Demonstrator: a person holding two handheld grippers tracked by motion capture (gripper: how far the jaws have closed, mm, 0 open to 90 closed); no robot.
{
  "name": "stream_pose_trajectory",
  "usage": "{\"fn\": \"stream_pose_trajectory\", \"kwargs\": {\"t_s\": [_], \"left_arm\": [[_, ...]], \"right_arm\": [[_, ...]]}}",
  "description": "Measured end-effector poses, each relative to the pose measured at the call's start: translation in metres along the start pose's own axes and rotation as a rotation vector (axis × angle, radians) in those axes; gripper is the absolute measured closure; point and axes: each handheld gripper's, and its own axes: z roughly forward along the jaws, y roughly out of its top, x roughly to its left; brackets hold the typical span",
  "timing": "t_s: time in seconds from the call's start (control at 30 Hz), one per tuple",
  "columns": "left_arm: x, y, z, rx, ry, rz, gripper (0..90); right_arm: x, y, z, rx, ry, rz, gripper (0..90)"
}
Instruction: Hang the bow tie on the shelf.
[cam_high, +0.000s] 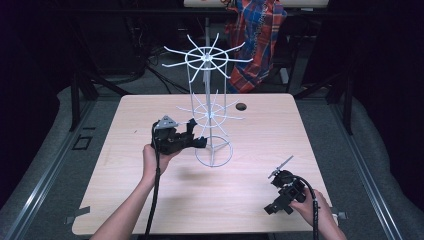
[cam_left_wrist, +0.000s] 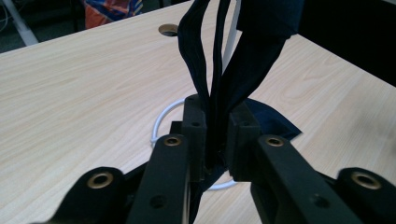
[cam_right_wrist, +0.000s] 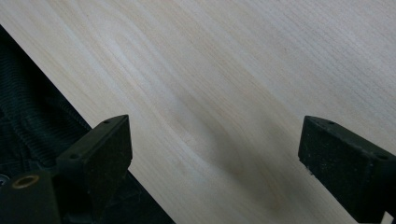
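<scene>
Left gripper (cam_high: 192, 136): up over the middle of the table, jaws clamped hard on a dark fabric strip (cam_left_wrist: 212, 60). In the left gripper view the cloth is pinched right between the pads.

Fabric strip: it rises straight out of the jaws in long dark folds, with a corner of it spilling out past the jaws above the tabletop. Its upper end runs out of the left gripper view, so whether it's already on a prong I cannot tell.

Wire rack (cam_high: 212, 112): white, two tiers of spokes on a centre pole, ring base standing near the middle of the table (cam_high: 125, 195), towards the far edge. Nothing clearly hanging on it in the high view.

Key relation: the rack pole is just beside the left gripper, on the side its jaws face. The strip's long axis runs upright, roughly along the pole, with the lower tier of spokes just above the jaws. My call: the cloth needs to be lifted and draped over one of those prongs.

Right gripper (cam_high: 278, 204): down by the near right corner, jaws spread wide with bare wood between them, holding nothing.

Nearer hand: the left, easily; the right is well apart from the rack.

Risk: a nudge could tip that light rack.
</scene>
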Motion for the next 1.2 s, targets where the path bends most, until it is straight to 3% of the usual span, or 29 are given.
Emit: {"fn": "stream_pose_trajectory", "kwargs": {"t_s": [0.27, 0.4, 0.43, 0.47, 0.77, 0.87, 0.93, 0.97, 1.0, 1.2], "left_arm": [[0.0, -0.001, 0.0, 0.01, 0.004, -0.012, 72.0], [-0.001, -0.001, 0.0, 0.026, 0.007, -0.019, 61.8], [-0.002, 0.0, 0.0, 0.033, 0.005, -0.021, 59.0], [-0.002, 0.0, 0.0, 0.037, 0.005, -0.021, 54.6], [-0.003, 0.001, -0.004, 0.07, 0.012, -0.024, 39.6], [-0.002, 0.001, -0.008, 0.082, 0.008, -0.032, 33.3], [-0.002, 0.002, -0.011, 0.093, 0.002, -0.031, 29.5], [-0.002, 0.001, -0.012, 0.094, 0.01, -0.033, 26.8], [-0.001, 0.002, -0.015, 0.101, 0.011, -0.032, 24.2], [0.002, 0.001, -0.028, 0.132, 0.034, -0.042, 16.3]], "right_arm": [[0.0, 0.0, 0.0, 0.0, -0.001, 0.001, 9.5], [0.0, 0.0, -0.001, 0.01, -0.002, -0.006, 9.5], [0.001, -0.001, 0.0, -0.019, 0.006, 0.018, 9.5], [0.001, -0.001, -0.001, -0.011, 0.005, 0.017, 9.5], [0.0, -0.001, -0.001, -0.011, 0.015, 0.017, 9.4], [0.001, -0.001, 0.0, -0.024, 0.029, 0.025, 9.2], [0.0, -0.001, -0.002, -0.013, 0.011, 0.016, 9.2], [0.0, -0.002, -0.001, -0.04, 0.031, 0.032, 9.1], [-0.001, -0.002, -0.003, -0.022, 0.007, 0.016, 9.1], [-0.001, -0.002, -0.003, -0.034, 0.017, 0.024, 9.0]]}}
